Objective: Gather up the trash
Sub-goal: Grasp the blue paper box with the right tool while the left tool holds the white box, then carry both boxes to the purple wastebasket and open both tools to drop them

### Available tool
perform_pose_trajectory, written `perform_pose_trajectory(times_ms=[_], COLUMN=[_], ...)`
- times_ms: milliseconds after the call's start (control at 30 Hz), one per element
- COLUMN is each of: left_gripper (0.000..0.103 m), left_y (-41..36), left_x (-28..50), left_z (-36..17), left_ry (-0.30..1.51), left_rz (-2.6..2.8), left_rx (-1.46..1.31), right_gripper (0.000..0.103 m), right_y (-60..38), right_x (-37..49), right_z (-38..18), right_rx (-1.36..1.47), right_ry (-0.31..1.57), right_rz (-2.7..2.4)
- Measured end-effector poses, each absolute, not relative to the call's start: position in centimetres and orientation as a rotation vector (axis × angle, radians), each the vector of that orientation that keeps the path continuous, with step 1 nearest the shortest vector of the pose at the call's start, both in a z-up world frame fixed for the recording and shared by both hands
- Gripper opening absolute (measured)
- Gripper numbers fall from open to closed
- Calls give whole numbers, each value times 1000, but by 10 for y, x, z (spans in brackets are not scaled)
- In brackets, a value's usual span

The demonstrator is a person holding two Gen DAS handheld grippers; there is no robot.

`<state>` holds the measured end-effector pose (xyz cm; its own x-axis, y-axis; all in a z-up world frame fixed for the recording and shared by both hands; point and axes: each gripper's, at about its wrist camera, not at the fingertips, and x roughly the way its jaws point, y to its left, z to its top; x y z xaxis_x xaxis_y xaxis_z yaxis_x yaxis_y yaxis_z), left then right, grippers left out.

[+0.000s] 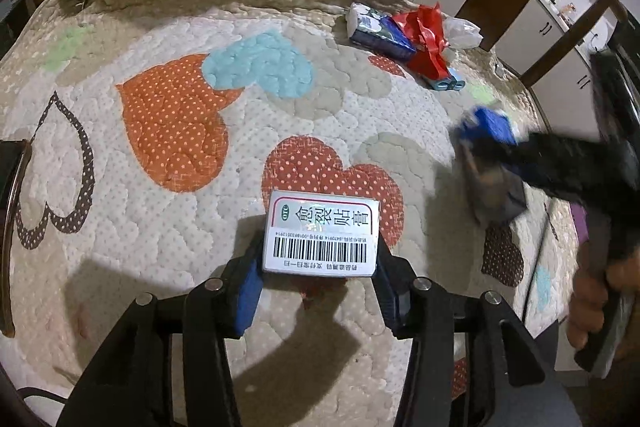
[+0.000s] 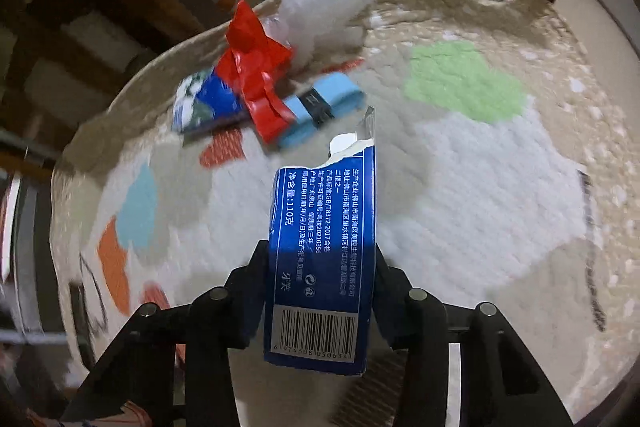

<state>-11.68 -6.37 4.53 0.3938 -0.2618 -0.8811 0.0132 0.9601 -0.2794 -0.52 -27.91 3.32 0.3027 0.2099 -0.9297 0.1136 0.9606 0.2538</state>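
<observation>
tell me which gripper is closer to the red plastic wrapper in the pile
Right. The right gripper, shut on the torn blue carton, sits just short of the red plastic wrapper. The left gripper, holding the white box, is farther back across the quilt.

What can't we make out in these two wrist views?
- Right gripper in the left wrist view: motion-blurred, its load unreadable there.
- Blue carton, right wrist view: torn top, contents unseen.
- Trash pile: smeared by blur, red wrapper overlaps the rest.
- White box: underside hidden.
</observation>
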Motion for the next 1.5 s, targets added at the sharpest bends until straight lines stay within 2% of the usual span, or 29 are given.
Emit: perform_pose_trajectory(times_ms=[300,700,867,900,967,1500], left_gripper=[48,50,47,47,47,47], left_y=[-61,-64,-72,-73,-75,-142], left_x=[-119,-117,-121,-124,-128,-164], left_z=[46,43,48,51,57,115], left_ry=[1169,1171,1171,1166,1158,1006], left_rz=[-177,-152,-128,-133,-134,-193], left_rx=[-286,-283,-230,-237,-237,52], right_gripper=[52,59,58,52,51,51], right_y=[-315,-319,-320,-321,-323,-356], right_x=[-98,-121,-127,-128,-130,-158], right_z=[43,32,34,34,36,62], right_rx=[102,122,129,131,140,242], right_ry=[1241,1154,1128,1125,1114,1011], right_rz=[150,99,97,94,97,99])
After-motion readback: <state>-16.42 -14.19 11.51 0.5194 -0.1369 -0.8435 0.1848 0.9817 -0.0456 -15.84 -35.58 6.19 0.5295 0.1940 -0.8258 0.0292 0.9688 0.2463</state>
